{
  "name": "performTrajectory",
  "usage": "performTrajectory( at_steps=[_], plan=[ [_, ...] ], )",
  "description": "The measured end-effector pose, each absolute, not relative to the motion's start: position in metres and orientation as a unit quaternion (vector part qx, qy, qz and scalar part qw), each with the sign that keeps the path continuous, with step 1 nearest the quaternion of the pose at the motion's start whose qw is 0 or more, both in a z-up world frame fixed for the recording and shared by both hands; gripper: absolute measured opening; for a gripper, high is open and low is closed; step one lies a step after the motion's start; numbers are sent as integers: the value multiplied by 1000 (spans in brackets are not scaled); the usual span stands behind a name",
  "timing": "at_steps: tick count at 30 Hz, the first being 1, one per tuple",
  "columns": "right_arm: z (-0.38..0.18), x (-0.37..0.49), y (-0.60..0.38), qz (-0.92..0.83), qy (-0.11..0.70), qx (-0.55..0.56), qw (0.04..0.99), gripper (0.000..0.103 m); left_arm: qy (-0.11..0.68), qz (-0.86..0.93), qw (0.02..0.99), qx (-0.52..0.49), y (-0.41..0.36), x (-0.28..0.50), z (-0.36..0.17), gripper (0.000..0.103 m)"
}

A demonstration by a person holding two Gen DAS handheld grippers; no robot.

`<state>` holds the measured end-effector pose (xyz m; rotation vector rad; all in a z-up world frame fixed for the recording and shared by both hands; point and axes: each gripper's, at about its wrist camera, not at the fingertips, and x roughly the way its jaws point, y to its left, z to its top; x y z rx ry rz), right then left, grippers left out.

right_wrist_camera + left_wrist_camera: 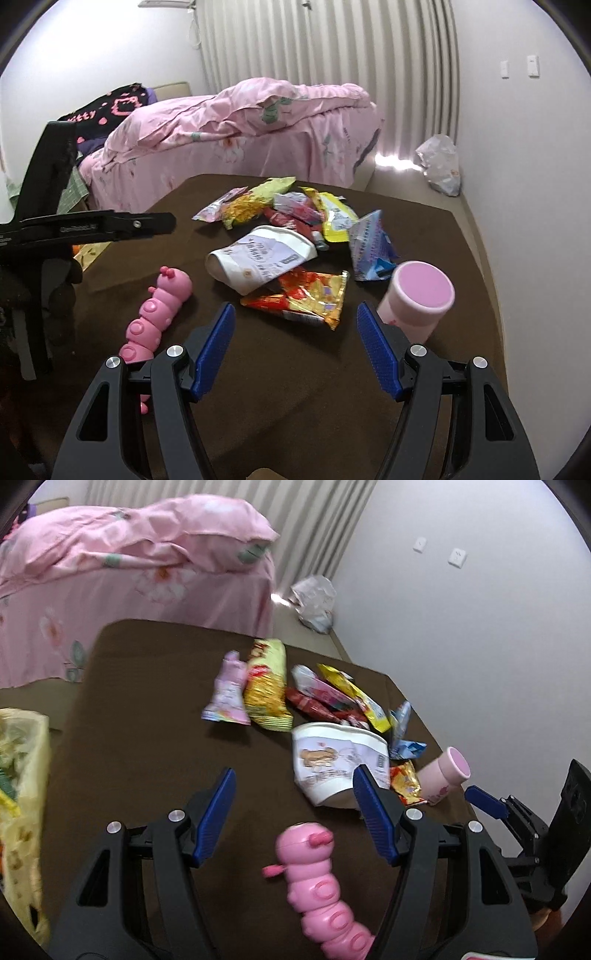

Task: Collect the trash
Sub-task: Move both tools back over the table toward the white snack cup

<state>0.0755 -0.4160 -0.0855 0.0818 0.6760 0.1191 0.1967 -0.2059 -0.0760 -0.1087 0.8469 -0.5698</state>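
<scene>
Both tongs hang over a brown table (155, 369), spread wide and pinching nothing; the left tongs (293, 812) have the pink caterpillar toy (317, 882) lying between their arms, its head just short of the blue pads (218, 812), untouched; ahead and slightly right of them lies a crushed white paper cup (332, 760) on its side, its base just beside the right pad; past it a heap of wrappers (325, 698) spreads across the far half of the table, a yellow snack bag (267, 686) and a pink pouch (229, 694) at its left end; a yellow bag (18, 775) stands off the table edge to the left; the right tongs (295, 343) face a red-and-gold wrapper (306, 299) lying flat just ahead of the gap, touching the cup (258, 258) behind it; a pink tub (417, 299) stands upright close by the right pad; a blue packet (369, 247) sits just beyond the tub; a pink bed (258, 122) lies behind.
</scene>
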Motion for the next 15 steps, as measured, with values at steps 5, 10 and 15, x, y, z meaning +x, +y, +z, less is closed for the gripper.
performTrajectory(
  at_steps=[5,10,15],
  plan=[
    [-97,56,-427,28,334,99,937,65,424,-306,853,5,-247,195,-80,67],
    [-102,42,-429,2,346,111,931,65,440,-285,849,61,-279,206,-95,69],
    [-95,39,-426,6,343,81,936,65,464,-277,841,19,-266,220,-100,53]
  ],
)
